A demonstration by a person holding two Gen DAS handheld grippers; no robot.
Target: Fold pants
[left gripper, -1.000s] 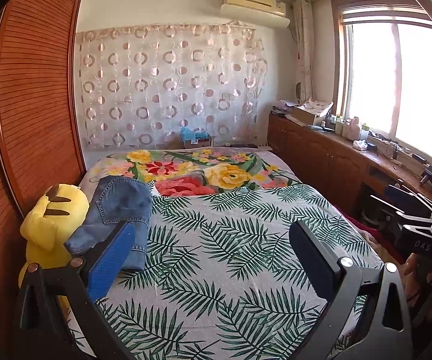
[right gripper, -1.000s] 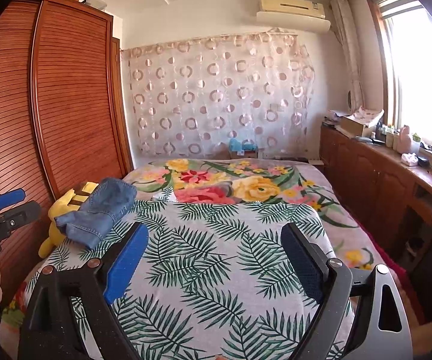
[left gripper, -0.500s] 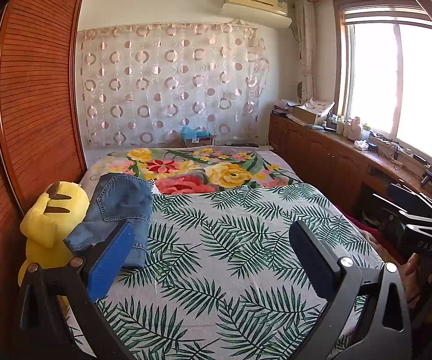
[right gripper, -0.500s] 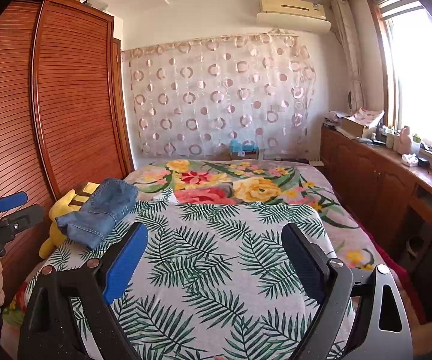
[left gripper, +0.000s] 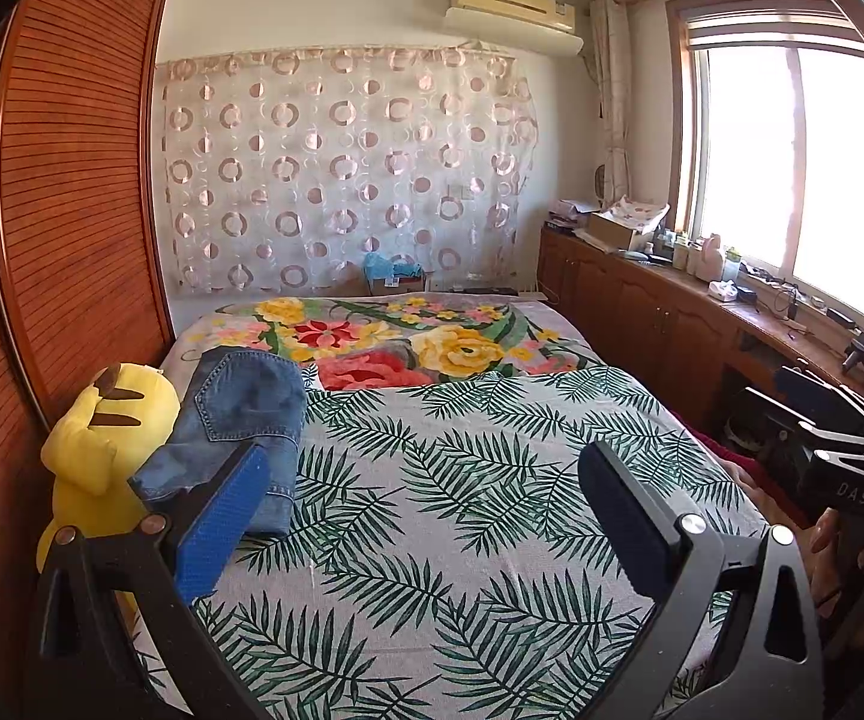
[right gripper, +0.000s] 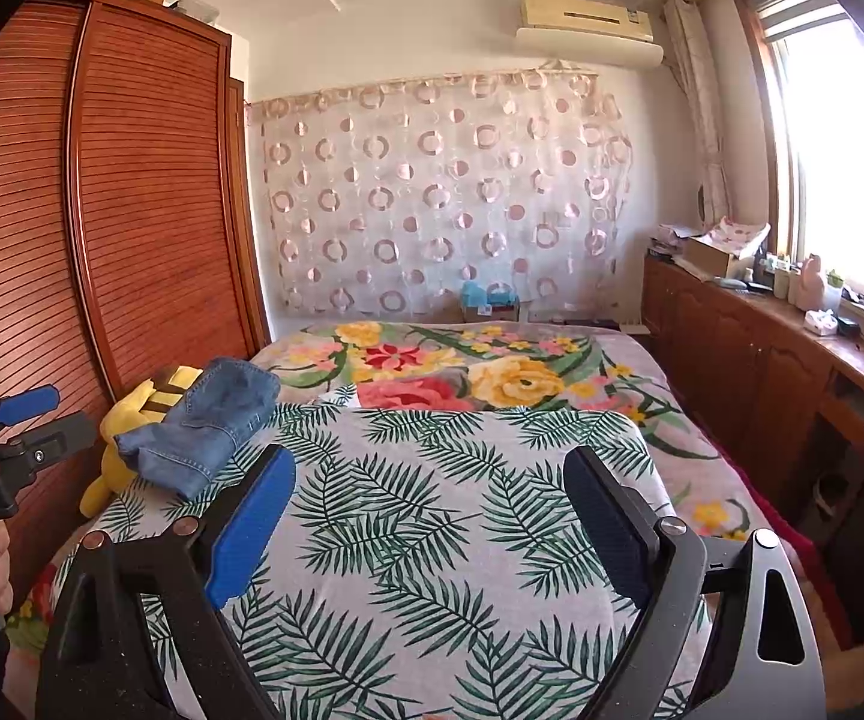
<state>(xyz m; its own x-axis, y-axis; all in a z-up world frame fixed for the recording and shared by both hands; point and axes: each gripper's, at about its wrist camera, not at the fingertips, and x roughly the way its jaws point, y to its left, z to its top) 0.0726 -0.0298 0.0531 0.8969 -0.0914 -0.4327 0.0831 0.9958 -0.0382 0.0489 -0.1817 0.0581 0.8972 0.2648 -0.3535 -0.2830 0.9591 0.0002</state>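
Note:
Folded blue jeans (left gripper: 240, 420) lie at the bed's left edge, partly resting on a yellow plush toy (left gripper: 102, 438); they also show in the right wrist view (right gripper: 204, 426). My left gripper (left gripper: 426, 480) is open and empty, held above the leaf-print bedspread (left gripper: 462, 510), with the jeans just beyond its blue left finger (left gripper: 222, 522). My right gripper (right gripper: 429, 480) is open and empty above the same bedspread (right gripper: 432, 540), well right of the jeans.
A wooden slatted wardrobe (left gripper: 60, 210) runs along the left. Wooden cabinets (left gripper: 660, 324) with clutter stand under the window at the right. A floral blanket (left gripper: 402, 336) covers the bed's far half. The other gripper shows at each view's edge (right gripper: 6, 438).
Both views shift very slightly; the grippers stay open and the jeans have not moved.

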